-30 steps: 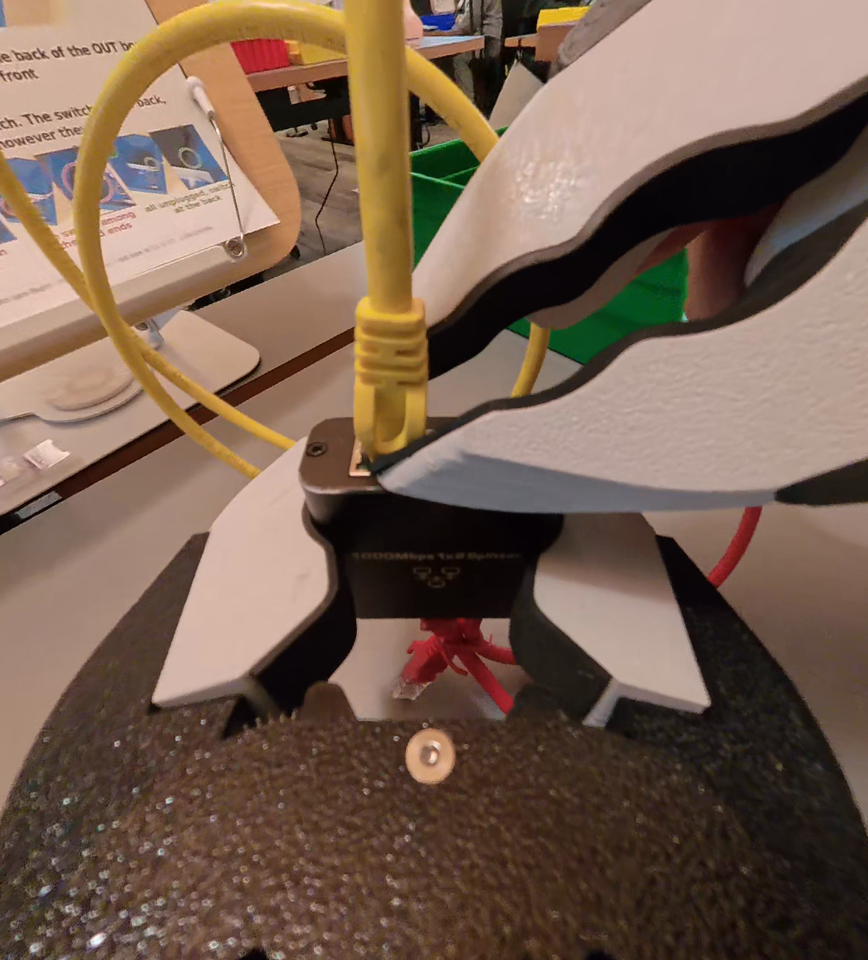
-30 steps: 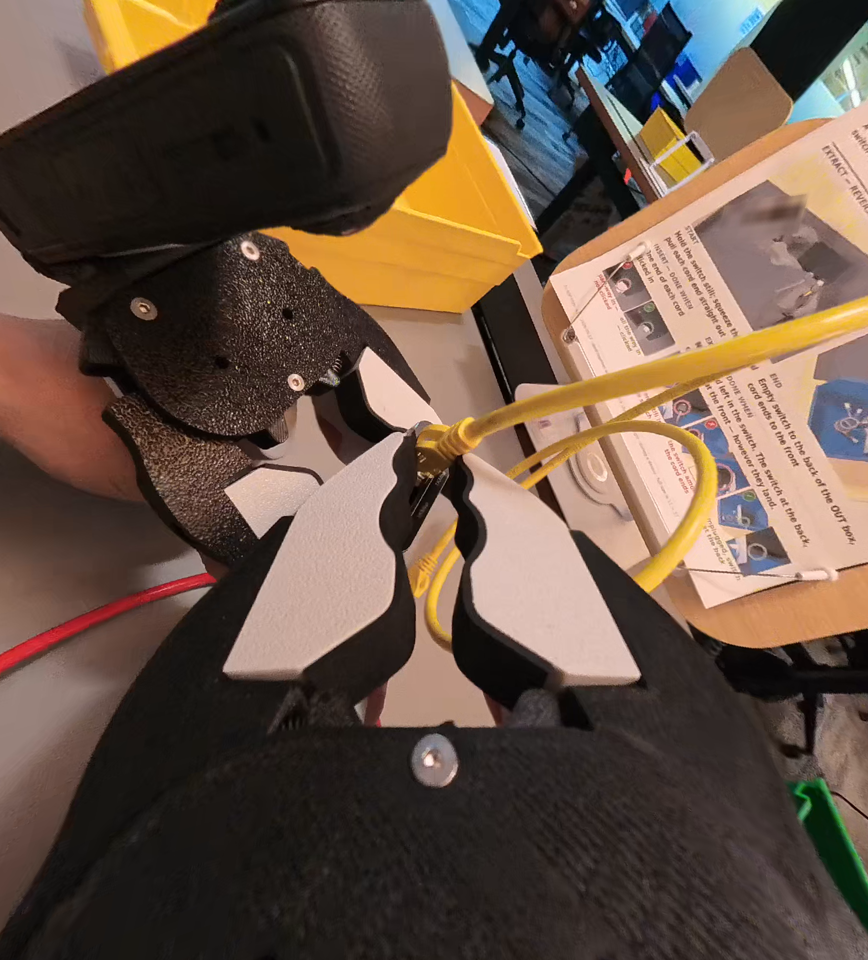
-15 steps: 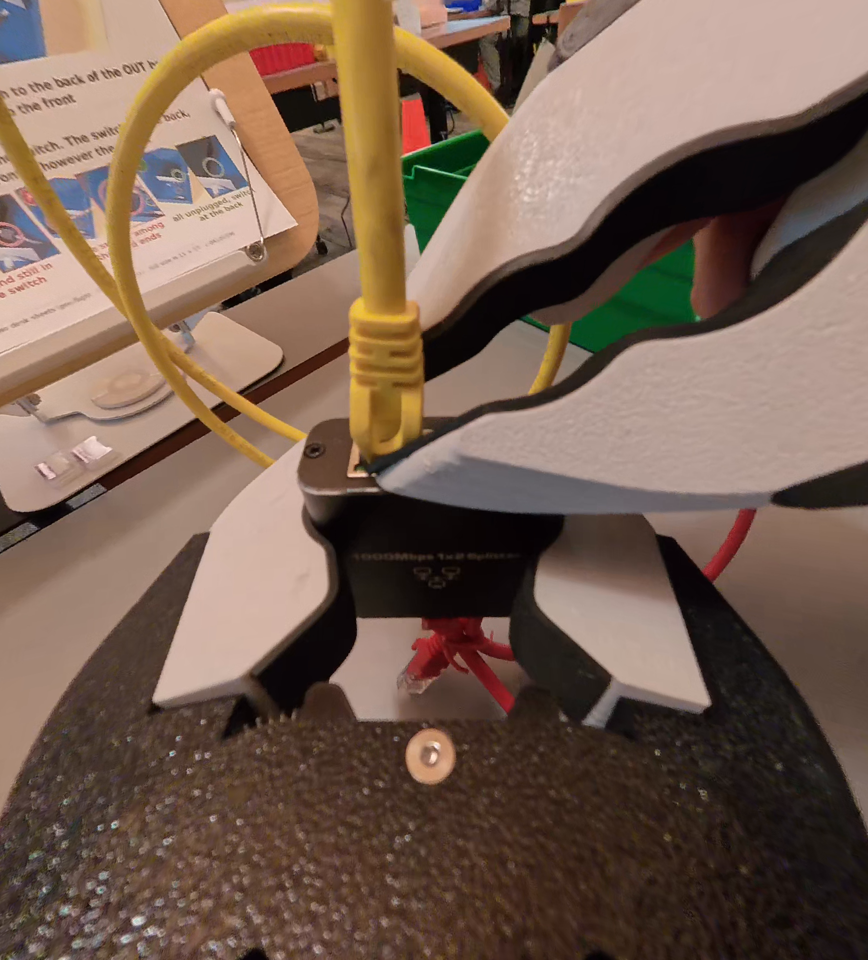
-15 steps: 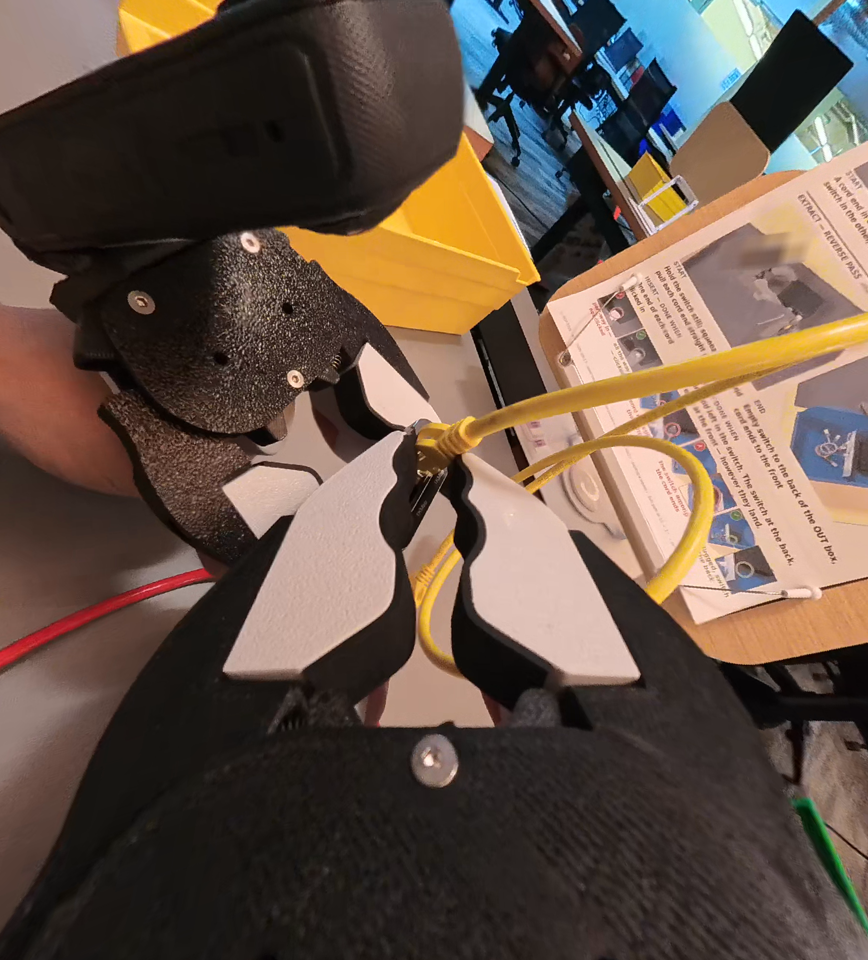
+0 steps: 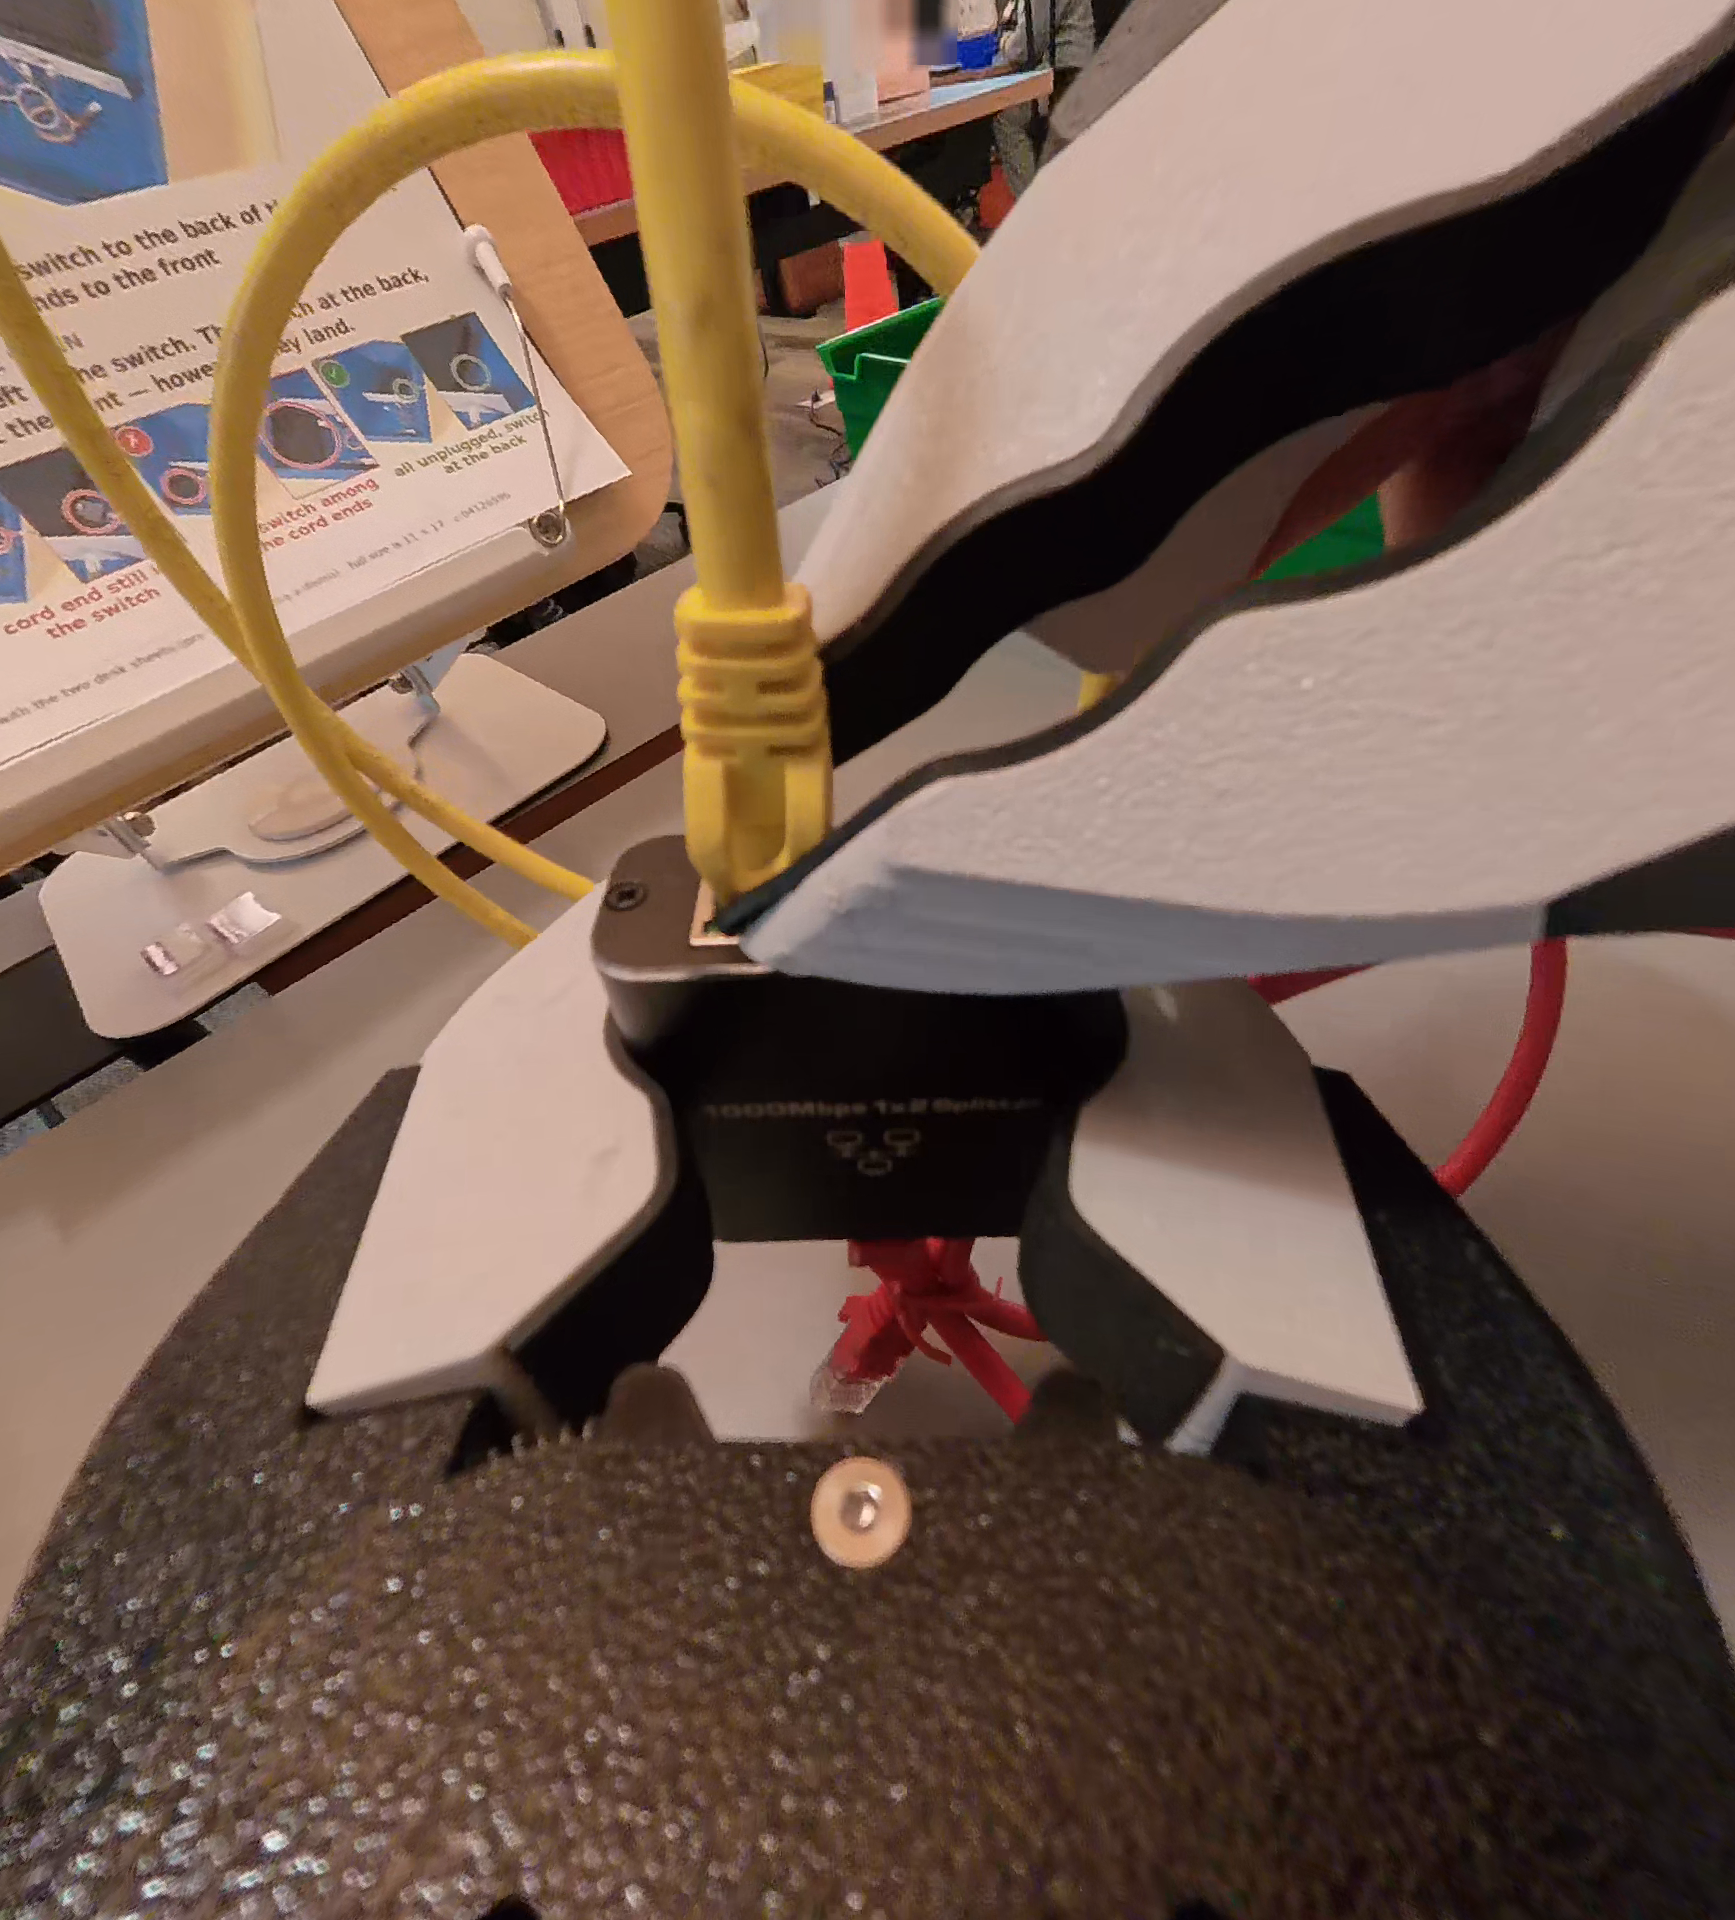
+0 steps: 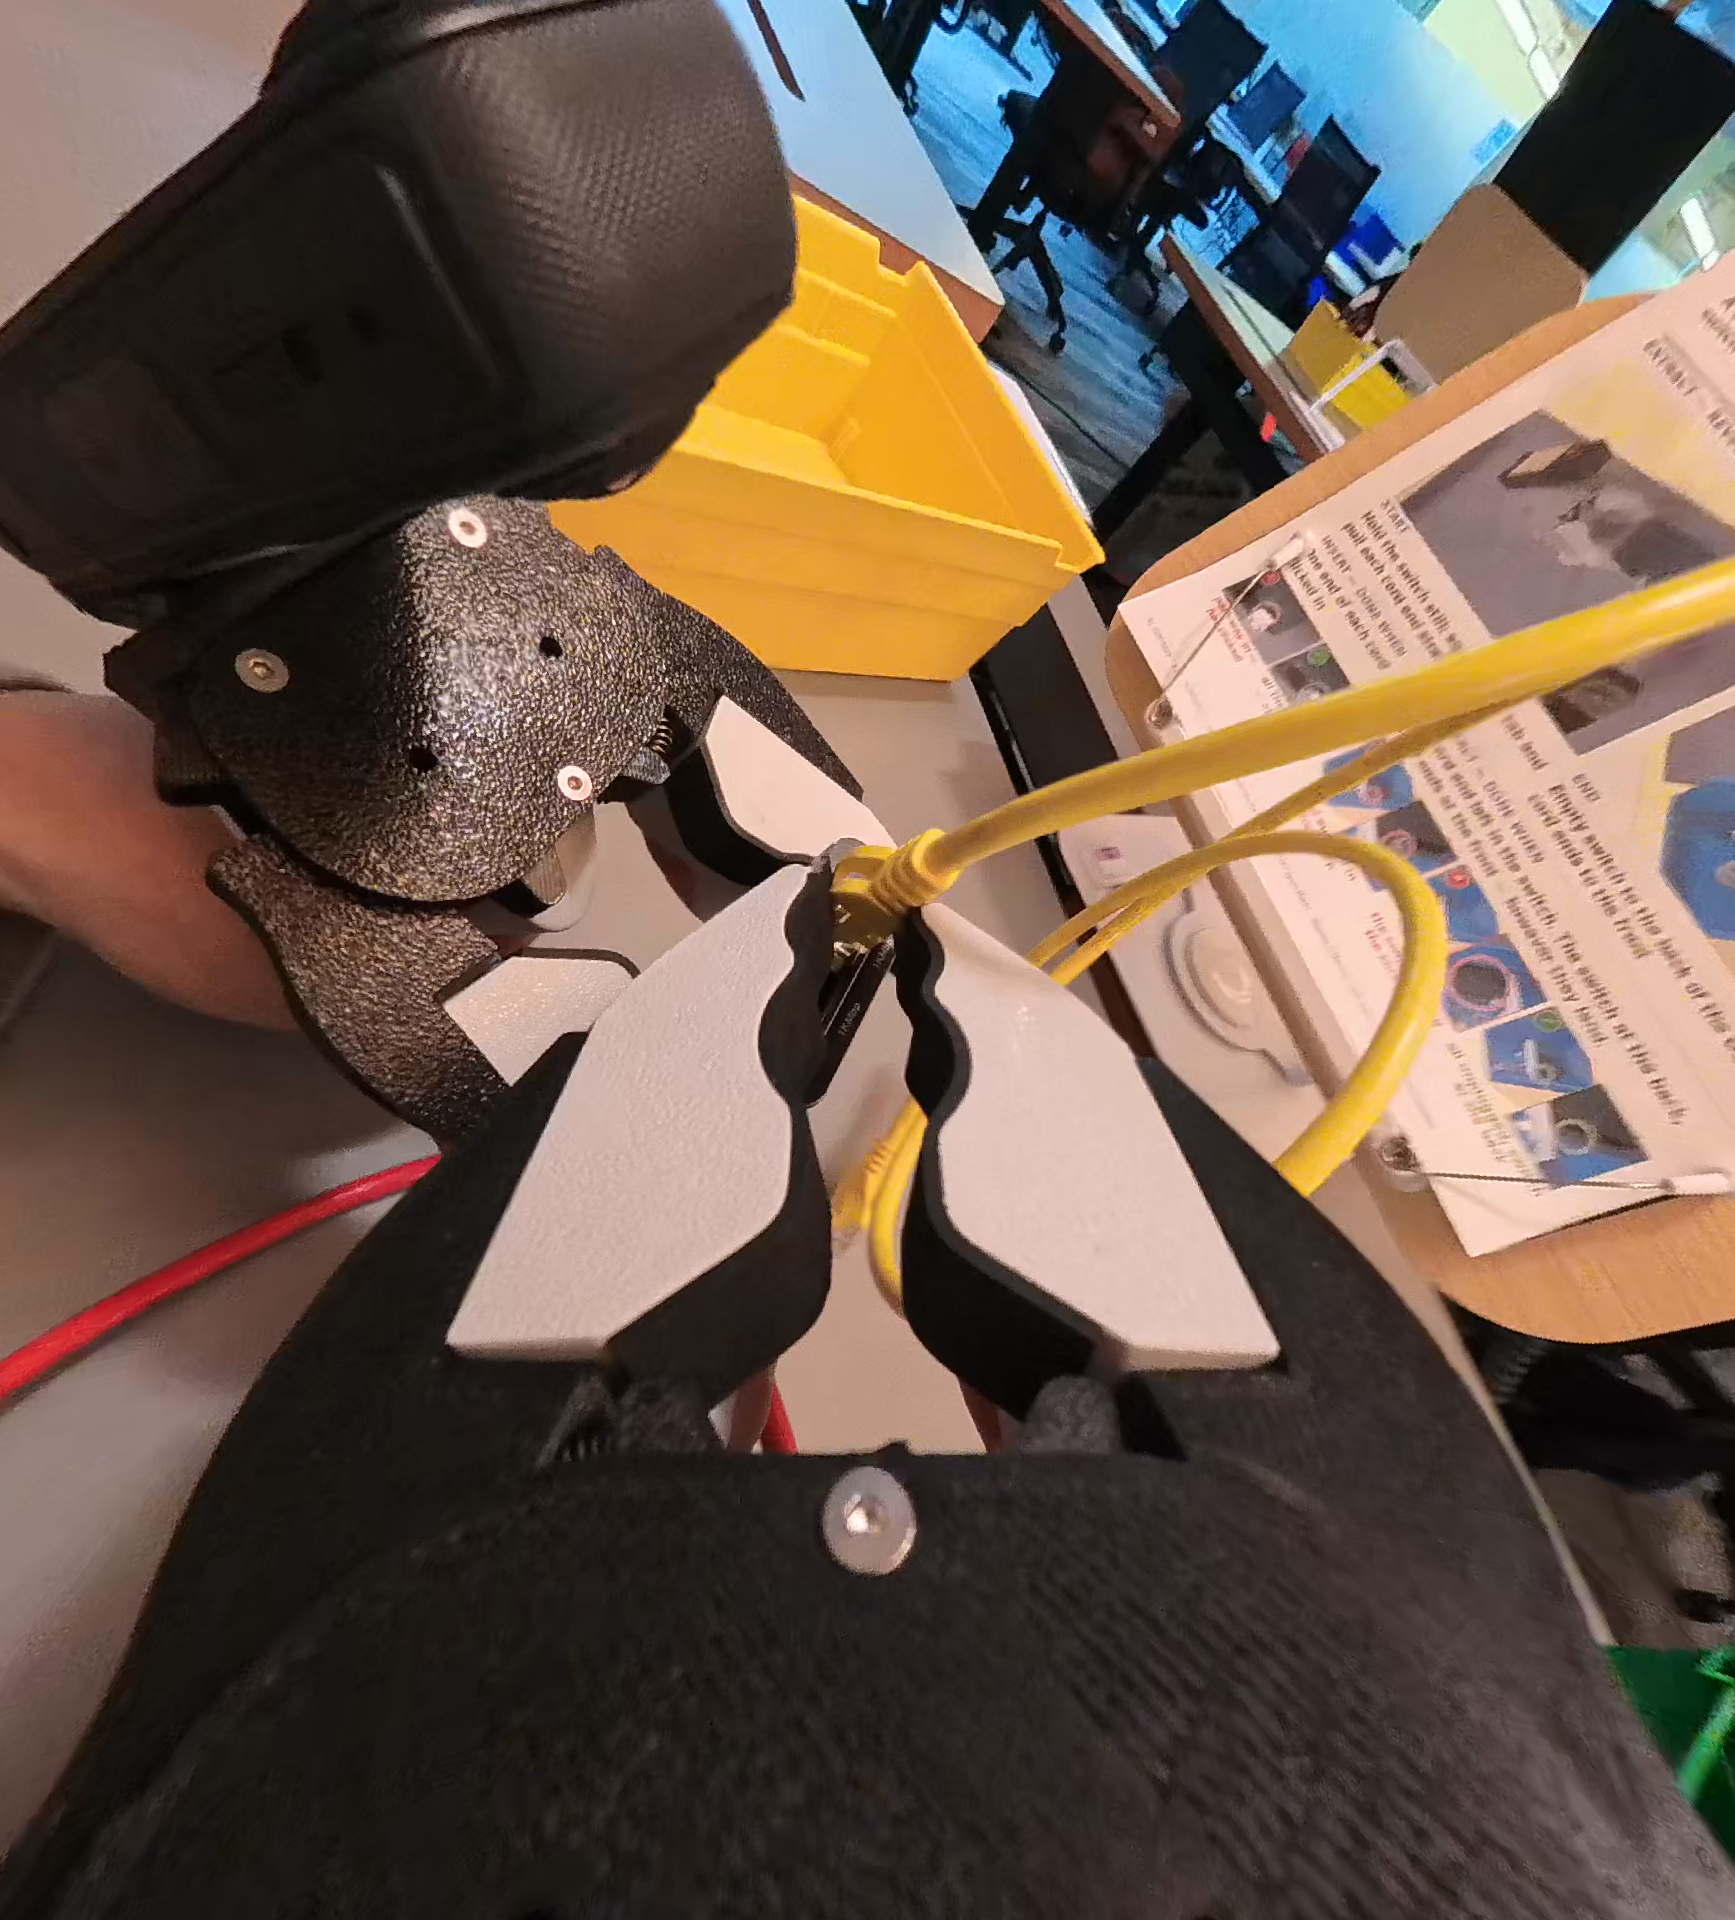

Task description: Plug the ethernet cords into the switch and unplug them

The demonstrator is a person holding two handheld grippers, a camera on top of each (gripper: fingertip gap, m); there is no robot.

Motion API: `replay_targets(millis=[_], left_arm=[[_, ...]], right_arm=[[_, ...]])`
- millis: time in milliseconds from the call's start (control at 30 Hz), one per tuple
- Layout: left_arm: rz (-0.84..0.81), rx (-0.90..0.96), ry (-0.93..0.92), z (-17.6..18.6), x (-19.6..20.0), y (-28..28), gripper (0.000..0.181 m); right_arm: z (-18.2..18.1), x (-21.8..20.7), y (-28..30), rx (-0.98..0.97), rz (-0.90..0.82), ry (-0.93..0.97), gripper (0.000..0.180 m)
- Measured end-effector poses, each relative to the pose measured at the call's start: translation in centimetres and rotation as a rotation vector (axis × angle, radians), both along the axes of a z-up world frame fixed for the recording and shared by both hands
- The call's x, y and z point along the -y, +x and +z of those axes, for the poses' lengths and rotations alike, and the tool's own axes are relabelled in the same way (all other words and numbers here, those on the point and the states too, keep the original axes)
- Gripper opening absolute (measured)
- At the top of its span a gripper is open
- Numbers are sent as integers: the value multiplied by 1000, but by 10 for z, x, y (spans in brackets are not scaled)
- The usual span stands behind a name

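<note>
We see a grey table (image 5: pixel 167 1195) under everything. On it, a board with a paper sheet of pictures (image 6: pixel 1528 831) leans on a stand. A yellow bin (image 6: pixel 842 540) sits at the far side, and a green bin (image 5: pixel 873 364) sits past the table edge.

Our left gripper (image 5: pixel 868 1122) is squeezed tight on the small black switch (image 5: pixel 873 1132) and holds it up above the table. Our right gripper (image 6: pixel 858 914) comes in from the side, and its tips pinch the plug of the yellow cord (image 5: pixel 754 717). That plug stands straight up in a hole on top of the switch. We cannot tell how deep it sits. The yellow cord makes a big loop in front of the paper sheet.

A red cord (image 5: pixel 1512 1081) lies on the table behind the switch. Its red plug (image 5: pixel 878 1340) lies loose under the switch, between the left fingers (image 5: pixel 520 1174).
</note>
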State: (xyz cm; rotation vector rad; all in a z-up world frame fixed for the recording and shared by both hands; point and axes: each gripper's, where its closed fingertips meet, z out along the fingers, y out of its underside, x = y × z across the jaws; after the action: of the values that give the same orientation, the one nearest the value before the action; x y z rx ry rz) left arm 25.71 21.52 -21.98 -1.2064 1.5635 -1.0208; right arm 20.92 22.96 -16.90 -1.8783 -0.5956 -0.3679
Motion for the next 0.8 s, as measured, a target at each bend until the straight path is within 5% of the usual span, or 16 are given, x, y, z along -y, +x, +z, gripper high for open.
replay_targets(millis=[400, 800], left_arm=[[-29, -13, -36, -2, 3, -1, 76], [-28, 34, -57, 13, 8, -5, 75]], right_arm=[[0, 0, -1, 135, -30, -38, 14], [12, 4, -9, -107, 37, -39, 15]])
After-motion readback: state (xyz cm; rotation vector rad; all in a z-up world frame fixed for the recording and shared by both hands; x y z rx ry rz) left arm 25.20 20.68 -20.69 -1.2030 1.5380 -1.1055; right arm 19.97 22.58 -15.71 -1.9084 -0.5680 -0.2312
